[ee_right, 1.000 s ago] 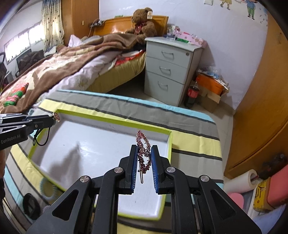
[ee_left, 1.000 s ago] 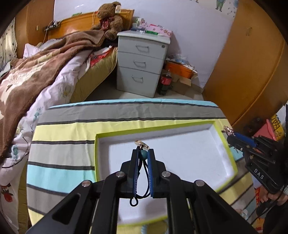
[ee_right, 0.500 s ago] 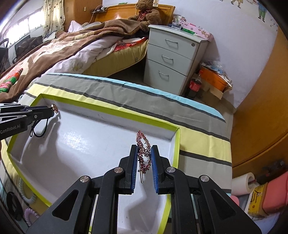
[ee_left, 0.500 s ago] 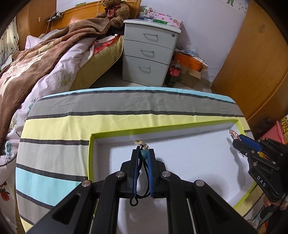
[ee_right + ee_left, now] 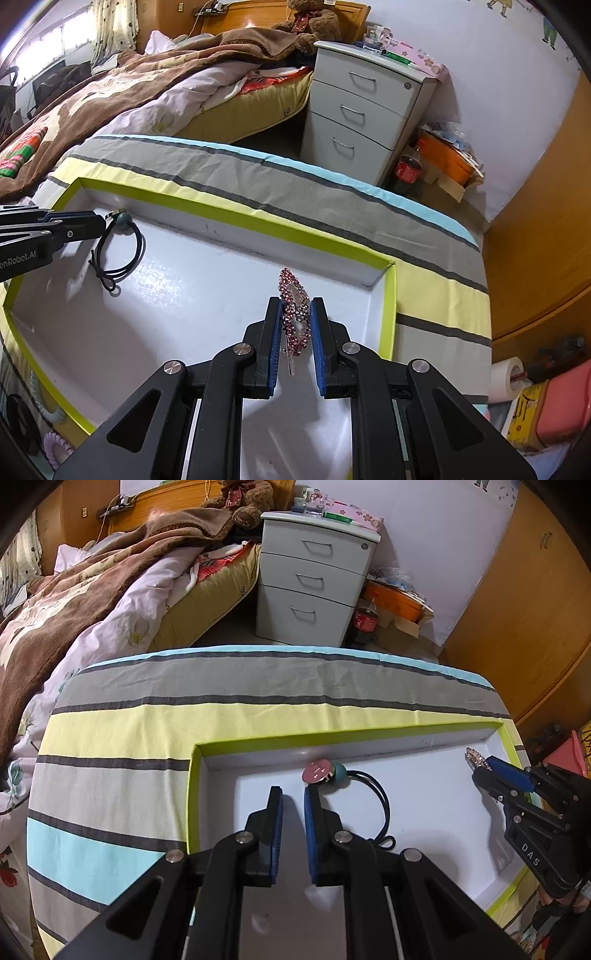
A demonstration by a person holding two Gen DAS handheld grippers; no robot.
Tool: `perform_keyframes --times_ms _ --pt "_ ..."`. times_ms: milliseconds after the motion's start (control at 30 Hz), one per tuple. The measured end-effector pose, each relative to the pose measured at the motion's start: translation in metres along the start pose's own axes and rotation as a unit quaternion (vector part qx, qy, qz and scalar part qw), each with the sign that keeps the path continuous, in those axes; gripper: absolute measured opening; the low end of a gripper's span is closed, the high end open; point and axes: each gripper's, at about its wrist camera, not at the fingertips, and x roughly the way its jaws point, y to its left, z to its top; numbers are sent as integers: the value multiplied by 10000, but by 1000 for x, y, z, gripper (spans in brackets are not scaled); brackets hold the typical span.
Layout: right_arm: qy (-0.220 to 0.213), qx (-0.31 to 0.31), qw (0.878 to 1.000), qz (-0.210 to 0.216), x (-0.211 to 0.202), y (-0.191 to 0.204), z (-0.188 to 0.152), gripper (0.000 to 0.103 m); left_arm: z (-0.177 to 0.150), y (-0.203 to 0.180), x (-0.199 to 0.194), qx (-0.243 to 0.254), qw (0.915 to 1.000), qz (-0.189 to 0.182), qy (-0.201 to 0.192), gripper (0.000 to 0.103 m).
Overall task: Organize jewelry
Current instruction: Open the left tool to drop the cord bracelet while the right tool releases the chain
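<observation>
A white tray with a lime-green rim (image 5: 369, 734) (image 5: 236, 218) lies on the striped cloth. A black hair tie with a teal bead and pink disc (image 5: 325, 772) (image 5: 122, 236) rests on the tray floor near its far wall, free of the pads. My left gripper (image 5: 293, 797) (image 5: 103, 221) hovers just beside it, jaws opening, nothing between them. My right gripper (image 5: 294, 306) (image 5: 476, 760) is shut on a pink rhinestone hair clip (image 5: 293, 310), held upright over the tray's right part.
The striped cloth covers a table (image 5: 221, 716) beside a bed (image 5: 92, 602). A grey drawer unit (image 5: 314, 579) stands beyond. Coiled hair ties (image 5: 51, 443) lie outside the tray's near-left edge. A paper roll (image 5: 509, 380) and pink box (image 5: 561, 402) sit at right.
The left jaws have parted and the hair tie has dropped out onto the tray floor. Both grippers have come lower over the tray. The right still holds the clip.
</observation>
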Motion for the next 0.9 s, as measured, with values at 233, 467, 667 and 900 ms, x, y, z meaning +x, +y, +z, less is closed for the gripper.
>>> perform_keyframes --times_ms 233,467,667,900 --pt "24 -24 10000 22 1 3 1 16 1 1 -1 -7 10000 -7 -2 36" --pt "59 46 9998 167 0 2 2 31 -2 1 -8 -34 10000 -8 -58 56" --pt "-68 211 9995 214 -14 -4 0 32 -5 1 -24 -50 9998 -21 -171 64" --pt "-338 362 9983 305 -47 -7 -9 40 -18 -2 -54 -78 9994 -47 -340 71"
